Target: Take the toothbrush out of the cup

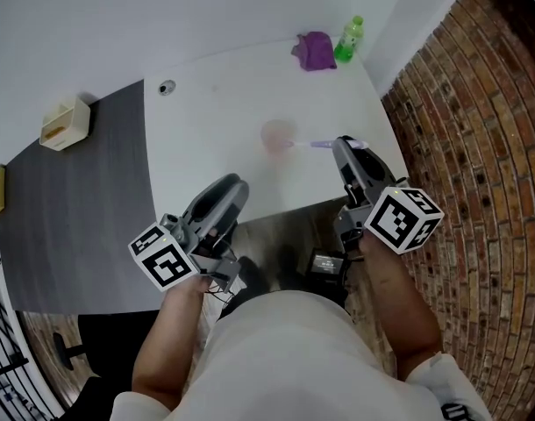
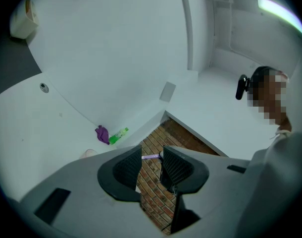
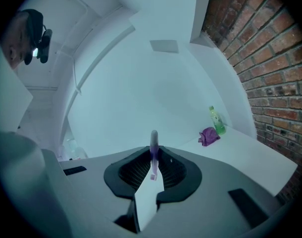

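- Toothbrush (image 1: 320,145) pinched in the right gripper (image 1: 348,146), whose jaws are closed on the purple handle. It lies roughly level above the white table (image 1: 206,139).
- Its far end reaches left from that gripper to the rim of the pink cup (image 1: 276,135); I cannot tell whether the tip is inside the cup.
- In the right gripper view the handle (image 3: 153,145) juts out past the jaw tips.
- The left gripper (image 1: 235,185) has its jaws partly open with nothing between them. It hovers over the table's near edge, and the cup is ahead of it and to its right, well apart.
- Beyond the right gripper, at the far corner, a purple cloth (image 1: 316,51) lies just beside a green bottle (image 1: 347,40), both well apart from the cup.
- A brick wall (image 1: 478,147) runs close on the right gripper's right.
- Far to the left of the left gripper, a beige box (image 1: 64,123) sits on a dark surface (image 1: 83,217).
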{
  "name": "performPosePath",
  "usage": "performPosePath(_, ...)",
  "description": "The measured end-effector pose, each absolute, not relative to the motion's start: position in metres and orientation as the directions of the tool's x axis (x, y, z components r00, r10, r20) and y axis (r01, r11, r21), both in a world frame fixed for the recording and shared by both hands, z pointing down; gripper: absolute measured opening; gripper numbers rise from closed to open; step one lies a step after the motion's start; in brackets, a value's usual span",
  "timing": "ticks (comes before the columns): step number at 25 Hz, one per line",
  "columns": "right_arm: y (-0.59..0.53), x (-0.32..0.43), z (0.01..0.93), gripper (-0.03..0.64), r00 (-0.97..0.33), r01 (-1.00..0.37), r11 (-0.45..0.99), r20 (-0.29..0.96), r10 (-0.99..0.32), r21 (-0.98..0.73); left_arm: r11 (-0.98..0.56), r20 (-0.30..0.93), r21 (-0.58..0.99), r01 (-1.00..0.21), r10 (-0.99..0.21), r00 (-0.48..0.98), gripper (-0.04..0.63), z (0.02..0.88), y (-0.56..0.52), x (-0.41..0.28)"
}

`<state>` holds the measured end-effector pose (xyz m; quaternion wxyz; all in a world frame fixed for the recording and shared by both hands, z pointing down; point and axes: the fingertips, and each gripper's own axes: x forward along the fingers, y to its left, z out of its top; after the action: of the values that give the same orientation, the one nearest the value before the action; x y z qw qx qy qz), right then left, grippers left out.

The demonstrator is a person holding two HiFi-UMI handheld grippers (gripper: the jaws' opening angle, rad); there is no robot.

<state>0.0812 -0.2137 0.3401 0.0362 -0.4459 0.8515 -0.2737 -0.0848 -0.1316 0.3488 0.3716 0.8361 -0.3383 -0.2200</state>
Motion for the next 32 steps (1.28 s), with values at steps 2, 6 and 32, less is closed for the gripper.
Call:
performPosePath(2, -0.211, 0.083, 0.337, 0.055, -0.601, -0.734, 0.453, 0.173, -0.781, -0.505, -0.498, -0.119, 0.769, -0.402, -0.729, 0.674, 0.117, 0.346, -0.128, -0.086)
performPosePath(6, -0.204, 0.087, 0.331, 0.055, -0.6, -0.729, 0.455, 0.158, -0.784, -0.512, -0.502, -0.127, 0.771, -0.393, -0.725, 0.677, 0.117, 0.341, -0.121, -0.086)
performPosePath(32, -0.159, 0.093, 0.31, 0.055, -0.642, -0.665, 0.486, 0.102, -0.76, -0.567, -0.501, -0.154, 0.763, -0.41, -0.756, 0.637, 0.117, 0.323, -0.083, -0.11)
